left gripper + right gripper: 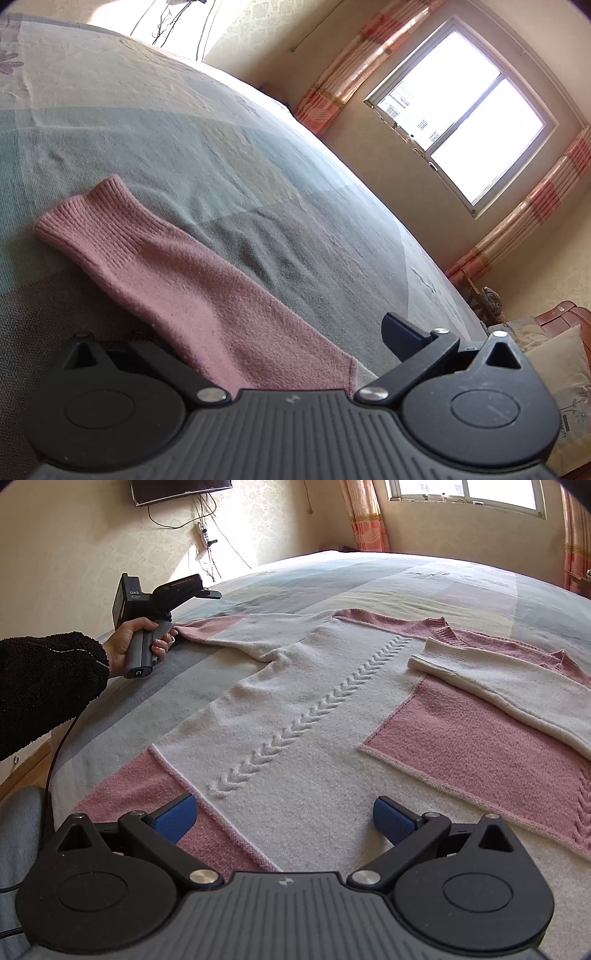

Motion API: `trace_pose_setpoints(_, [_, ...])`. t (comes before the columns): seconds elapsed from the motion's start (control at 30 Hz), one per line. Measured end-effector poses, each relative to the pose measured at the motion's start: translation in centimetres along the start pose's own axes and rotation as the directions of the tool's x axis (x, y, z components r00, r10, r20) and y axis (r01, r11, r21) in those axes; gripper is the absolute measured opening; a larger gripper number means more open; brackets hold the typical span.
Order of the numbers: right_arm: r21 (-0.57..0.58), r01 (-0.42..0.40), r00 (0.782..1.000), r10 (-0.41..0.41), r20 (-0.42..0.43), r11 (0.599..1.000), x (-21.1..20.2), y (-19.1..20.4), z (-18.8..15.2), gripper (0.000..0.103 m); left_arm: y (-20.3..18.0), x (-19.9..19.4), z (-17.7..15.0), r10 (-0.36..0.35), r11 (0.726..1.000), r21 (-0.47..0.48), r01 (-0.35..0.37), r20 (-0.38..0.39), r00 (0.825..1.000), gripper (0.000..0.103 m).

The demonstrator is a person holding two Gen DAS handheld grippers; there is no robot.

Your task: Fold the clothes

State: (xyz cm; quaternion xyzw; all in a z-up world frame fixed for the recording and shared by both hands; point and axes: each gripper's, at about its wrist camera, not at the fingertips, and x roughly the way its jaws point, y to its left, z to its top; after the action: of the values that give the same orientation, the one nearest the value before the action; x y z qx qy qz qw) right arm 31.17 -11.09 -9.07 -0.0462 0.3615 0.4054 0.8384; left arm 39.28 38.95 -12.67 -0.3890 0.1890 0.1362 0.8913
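While flat on the bed (461,576), sweater (295,709) lengthwise toward the window (461,494).

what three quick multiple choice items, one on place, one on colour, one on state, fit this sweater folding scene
1. Where does the pink and white knitted sweater lie?
A. on the bed with the pastel patchwork cover
B. on a chair
C. on the floor

2. What colour is the ribbed cuff ahead of the left gripper?
A. white
B. pink
C. blue

3. How do the jaws of the right gripper stand?
A. shut on the hem
B. shut on nothing
C. open over the hem

Answers:
1 A, the sweater is spread flat on the cover.
2 B, the left wrist view shows the pink sleeve end.
3 C, the blue pads sit wide apart.
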Motion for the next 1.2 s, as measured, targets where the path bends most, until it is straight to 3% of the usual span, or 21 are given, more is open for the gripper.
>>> trace_pose_setpoints(0.23, [0.044,-0.039,0.999,0.037,0.032,0.998,-0.7,-0.3,0.3,0.103,-1.9,-0.5,0.6,-0.061,0.998,0.0,0.061,-0.003,0.998,0.102])
trace_pose_setpoints(0.63, [0.02,-0.051,0.995,0.049,0.086,0.999,-2.1,0.4,0.7,0.103,-6.5,-2.6,1.3,-0.132,0.99,0.056,0.132,0.003,0.991,0.102])
trace_pose_setpoints(0.93, [-0.007,-0.067,0.993,0.067,0.093,0.998,-4.0,1.1,0.8,0.103,-12.0,-4.2,0.7,-0.18,0.978,0.105,0.181,-0.026,0.983,0.102])
trace_pose_setpoints(1.1, [-0.022,-0.046,0.996,0.048,0.075,0.999,-5.7,1.1,0.3,0.103,-15.7,-5.3,-0.2,-0.192,0.968,0.154,0.197,-0.045,0.98,0.102])
trace_pose_setpoints(1.2, [-0.033,0.014,0.999,-0.013,0.032,0.999,-6.5,1.1,-0.3,0.103,-17.8,-5.8,-1.0,-0.201,0.961,0.179,0.208,-0.059,0.978,0.102])
